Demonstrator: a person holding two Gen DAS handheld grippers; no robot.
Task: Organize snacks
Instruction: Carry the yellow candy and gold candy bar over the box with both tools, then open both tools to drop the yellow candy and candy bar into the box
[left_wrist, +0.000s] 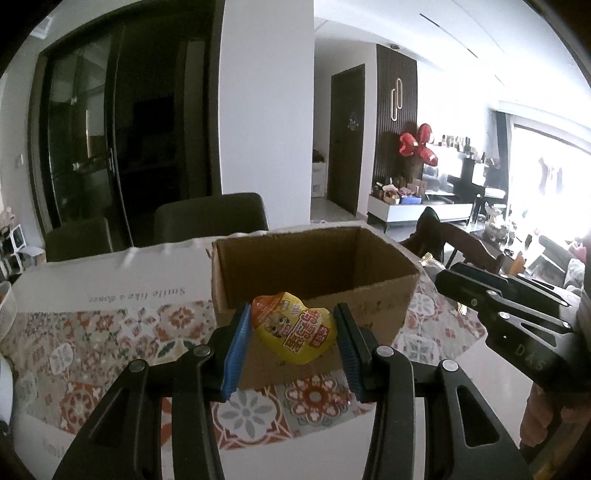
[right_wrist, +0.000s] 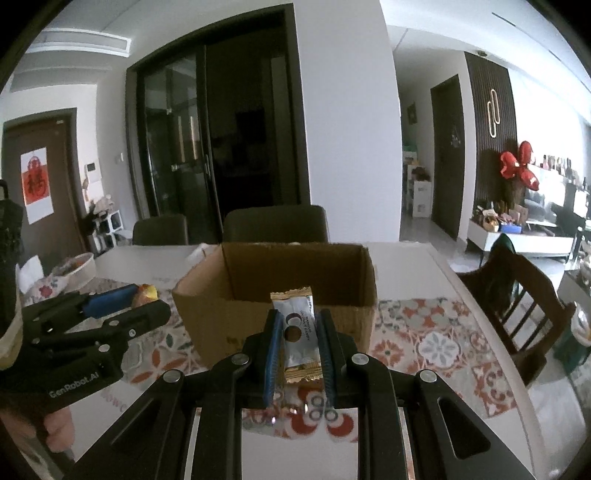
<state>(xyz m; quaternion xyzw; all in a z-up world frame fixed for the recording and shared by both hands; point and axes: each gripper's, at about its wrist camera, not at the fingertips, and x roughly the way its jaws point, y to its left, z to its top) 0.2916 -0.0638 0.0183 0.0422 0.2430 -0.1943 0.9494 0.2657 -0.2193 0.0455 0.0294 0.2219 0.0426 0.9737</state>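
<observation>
My left gripper (left_wrist: 291, 325) is shut on a yellow and orange snack pouch (left_wrist: 293, 328), held above the table just in front of an open cardboard box (left_wrist: 314, 269). My right gripper (right_wrist: 297, 332) is shut on a white and gold wrapped snack bar (right_wrist: 301, 332), held upright just in front of the same box (right_wrist: 273, 291). The box looks empty as far as its inside shows. The right gripper shows at the right of the left wrist view (left_wrist: 454, 280); the left one shows at the left of the right wrist view (right_wrist: 147, 304), still holding the pouch (right_wrist: 146, 293).
The box stands on a patterned floral mat (left_wrist: 110, 343) on a white table (right_wrist: 402, 266). Dark chairs (right_wrist: 275, 223) stand behind the table and a wooden chair (right_wrist: 517, 295) at its right. A round bowl (right_wrist: 75, 267) sits at the far left of the table.
</observation>
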